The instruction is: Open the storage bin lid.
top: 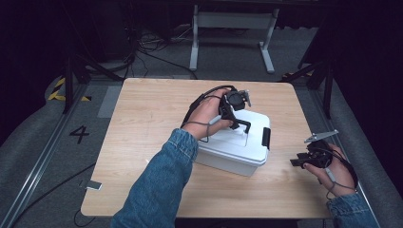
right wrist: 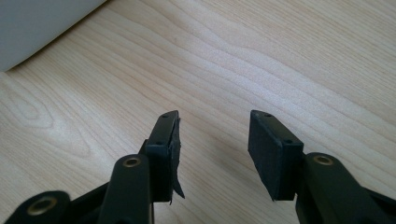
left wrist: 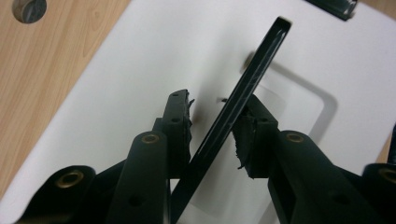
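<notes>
Left tongs (left wrist: pixel 212 128) astride raised black handle (left wrist: pixel 254 79); white box (top: pixel 237 142) below

Light wooden table (top: pixel 142 123) with rounded corners, white lidded box (top: pixel 237 152) resting near its centre

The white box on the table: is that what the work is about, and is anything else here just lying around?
In use:
white box
its black handle, raised between the left gripper jaws

Lying about:
right gripper, open over bare table
small grey object at the table's edge
</notes>
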Action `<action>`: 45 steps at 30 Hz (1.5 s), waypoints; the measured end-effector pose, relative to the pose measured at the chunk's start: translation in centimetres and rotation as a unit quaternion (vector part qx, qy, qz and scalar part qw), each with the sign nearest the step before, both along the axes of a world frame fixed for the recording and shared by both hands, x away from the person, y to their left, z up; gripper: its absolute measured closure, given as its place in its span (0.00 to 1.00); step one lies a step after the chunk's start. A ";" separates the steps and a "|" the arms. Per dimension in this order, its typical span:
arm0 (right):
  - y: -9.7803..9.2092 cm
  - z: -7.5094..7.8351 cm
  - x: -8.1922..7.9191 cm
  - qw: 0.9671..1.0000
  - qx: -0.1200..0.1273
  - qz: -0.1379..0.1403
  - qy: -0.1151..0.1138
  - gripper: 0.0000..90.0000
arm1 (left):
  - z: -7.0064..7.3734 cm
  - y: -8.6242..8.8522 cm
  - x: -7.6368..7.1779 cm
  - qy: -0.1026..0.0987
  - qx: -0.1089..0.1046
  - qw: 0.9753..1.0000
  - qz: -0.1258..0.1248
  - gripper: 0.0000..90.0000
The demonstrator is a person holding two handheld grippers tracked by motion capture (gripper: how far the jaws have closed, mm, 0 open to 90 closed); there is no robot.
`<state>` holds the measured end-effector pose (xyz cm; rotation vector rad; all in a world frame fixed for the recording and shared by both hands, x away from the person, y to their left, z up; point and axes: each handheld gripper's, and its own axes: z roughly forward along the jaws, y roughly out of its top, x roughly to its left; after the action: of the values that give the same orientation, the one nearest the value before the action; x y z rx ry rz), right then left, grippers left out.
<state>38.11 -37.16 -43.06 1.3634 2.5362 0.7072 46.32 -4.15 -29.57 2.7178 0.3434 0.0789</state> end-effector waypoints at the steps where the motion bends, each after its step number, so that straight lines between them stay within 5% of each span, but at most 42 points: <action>1: 0.0 0.0 0.0 1.000 0.000 0.000 0.000 0.61 | 0.0 0.0 -0.1 -0.001 0.001 1.000 -0.002 0.77; 12: 0.0 -0.2 0.1 1.000 -0.002 0.003 0.000 0.61 | 0.4 -0.2 -0.3 -0.001 0.004 1.000 -0.030 0.81; 20: 0.0 -0.4 0.1 1.000 -0.004 0.005 0.002 0.61 | 1.3 -0.1 -0.6 0.003 -0.014 0.999 -0.033 0.83; 26: 0.0 -0.4 0.1 1.000 -0.003 0.004 0.001 0.61 | 2.4 -0.1 -1.0 -0.009 -0.002 0.999 -0.034 0.84; 36: 0.0 -0.4 0.1 1.000 -0.004 0.004 0.003 0.61 | 4.2 0.8 -1.2 -0.027 -0.013 0.999 -0.014 0.90; 45: 0.1 -0.5 0.1 1.000 -0.003 0.004 0.004 0.61 | 6.3 2.9 -1.5 -0.021 -0.039 0.999 0.030 0.93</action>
<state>38.21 -37.11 -43.53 1.3579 2.5483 0.6956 44.80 -1.29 -23.24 2.6250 0.4081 0.1360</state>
